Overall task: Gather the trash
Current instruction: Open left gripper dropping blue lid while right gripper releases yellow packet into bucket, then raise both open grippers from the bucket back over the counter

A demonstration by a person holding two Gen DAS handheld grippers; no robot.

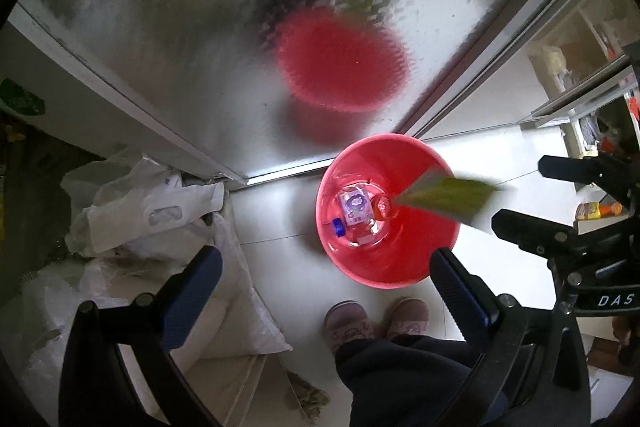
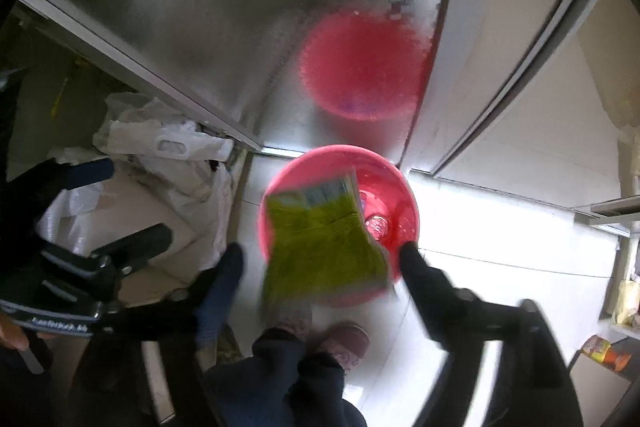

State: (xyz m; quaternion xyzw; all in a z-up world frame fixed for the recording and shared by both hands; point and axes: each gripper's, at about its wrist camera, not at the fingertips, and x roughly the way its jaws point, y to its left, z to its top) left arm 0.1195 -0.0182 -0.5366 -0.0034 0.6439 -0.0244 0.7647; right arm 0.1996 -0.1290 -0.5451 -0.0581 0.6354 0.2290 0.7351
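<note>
Red bucket (image 1: 386, 259): one green packet (image 2: 324, 247), two bottles (image 1: 354, 207).

- red bucket (image 1: 384, 259): smooth plastic, semi-glossy, with light sheen on the inner wall.
- bottle (image 1: 354, 211) lying in the bucket: clear, glossy plastic with a printed label and a blue cap.
- green packet (image 2: 324, 239): thin printed paper or film, motion-blurred; finish cannot be told.
- door panel (image 1: 224, 27): textured, frosted-looking glass or metal sheet, dully reflecting the bucket as a red blur.
- floor (image 1: 280, 211): pale tiles, smooth and glossy, bright with glare.
- white bags (image 1: 152, 211): thin crinkled plastic, matt to slightly shiny.
- slippers (image 1: 348, 323): soft, matt cloth.
- left gripper (image 1: 326, 291) fingers (image 1: 192, 291): ribbed matt pads on black plastic.
</note>
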